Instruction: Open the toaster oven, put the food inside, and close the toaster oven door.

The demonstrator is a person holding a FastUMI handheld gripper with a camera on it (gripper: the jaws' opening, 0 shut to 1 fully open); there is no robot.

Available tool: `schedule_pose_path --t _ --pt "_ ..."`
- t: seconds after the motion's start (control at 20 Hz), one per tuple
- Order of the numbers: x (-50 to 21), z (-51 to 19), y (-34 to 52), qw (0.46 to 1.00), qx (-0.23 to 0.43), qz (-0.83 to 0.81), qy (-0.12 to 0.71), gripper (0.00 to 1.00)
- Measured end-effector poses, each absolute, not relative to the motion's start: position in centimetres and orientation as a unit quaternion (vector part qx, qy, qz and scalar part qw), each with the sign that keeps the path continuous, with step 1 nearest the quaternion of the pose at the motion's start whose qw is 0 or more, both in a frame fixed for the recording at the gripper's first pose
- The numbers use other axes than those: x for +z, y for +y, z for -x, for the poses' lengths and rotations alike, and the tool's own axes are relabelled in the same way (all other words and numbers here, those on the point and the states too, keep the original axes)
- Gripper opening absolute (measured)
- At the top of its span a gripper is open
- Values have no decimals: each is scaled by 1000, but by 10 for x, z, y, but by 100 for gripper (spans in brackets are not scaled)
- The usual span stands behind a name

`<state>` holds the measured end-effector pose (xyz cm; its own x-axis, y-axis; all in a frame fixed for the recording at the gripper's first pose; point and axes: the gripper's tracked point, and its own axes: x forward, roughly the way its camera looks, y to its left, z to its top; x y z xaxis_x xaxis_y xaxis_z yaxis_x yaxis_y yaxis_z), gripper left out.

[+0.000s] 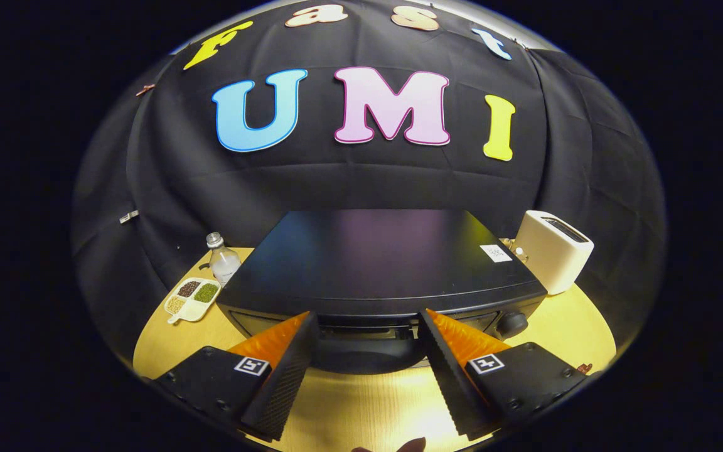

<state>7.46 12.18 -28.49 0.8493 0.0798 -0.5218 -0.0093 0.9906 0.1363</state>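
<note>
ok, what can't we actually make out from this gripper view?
- Toaster oven door: seen from above, the front face is foreshortened under the top edge, with the tongs open in front of it. Shut or ajar: cannot tell.
- Knob: its setting is too small to read.
- Divided tray: what the contents are is too small to tell.
- White toaster: slot interior hidden by the angle.

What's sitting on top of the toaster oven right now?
On the toaster oven, a small white label near its back right corner. The open gripper faces the front; the oven's inside is hidden.
</note>
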Motion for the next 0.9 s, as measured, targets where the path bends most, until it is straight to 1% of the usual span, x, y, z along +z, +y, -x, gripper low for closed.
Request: schedule_pose_path --t 0.4,0.9 --pt "-291 -43 122 961 27 -70 266 99" --pt "-313 7 125 955 22 -70 288 99"
